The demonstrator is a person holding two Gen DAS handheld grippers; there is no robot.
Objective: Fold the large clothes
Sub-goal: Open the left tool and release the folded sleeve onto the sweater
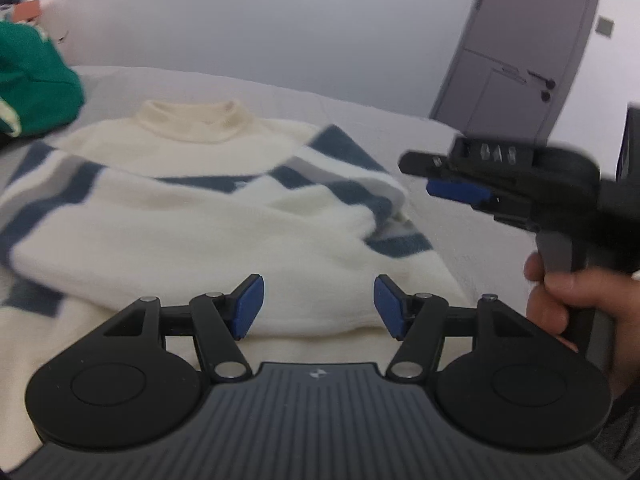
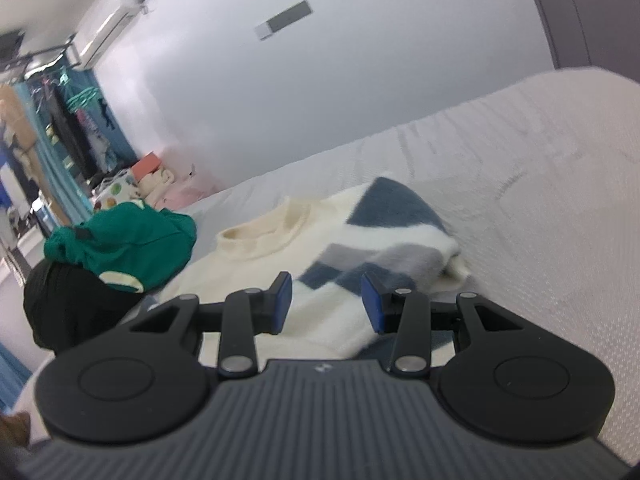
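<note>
The cream sweater [image 1: 208, 216] with blue and grey diamond bands lies flat on the bed [image 1: 460, 240], collar [image 1: 196, 120] toward the far wall. Its right sleeve [image 1: 352, 184] is folded across the chest, and the lower body is doubled up into a thick fold near the hem. In the right wrist view the same sweater [image 2: 280, 248] lies in the centre of the pale textured bedcover [image 2: 540, 200], with the patterned sleeve [image 2: 384, 240] ending in a cuff at the garment's right edge.

Your left gripper [image 1: 319, 306] sits low over the near fold of the sweater. Its jaws are spread apart, and the blue pads [image 1: 248, 308] press on nothing; only the cloth surface shows through the gap. No fabric is pinched.

Your right gripper [image 2: 326, 302] is above the sleeve area of the sweater. Its jaws stand partly apart with a clear gap, and the pads [image 2: 374, 304] grip nothing. In the left wrist view this gripper [image 1: 444, 184] appears to the right of the garment, held by your right hand [image 1: 572, 304] on its handle.

A green garment [image 2: 124, 240] lies bunched beside the collar at the left, touching a black item [image 2: 68, 308] at the bed edge. A grey door [image 1: 520, 52] stands behind the bed.
</note>
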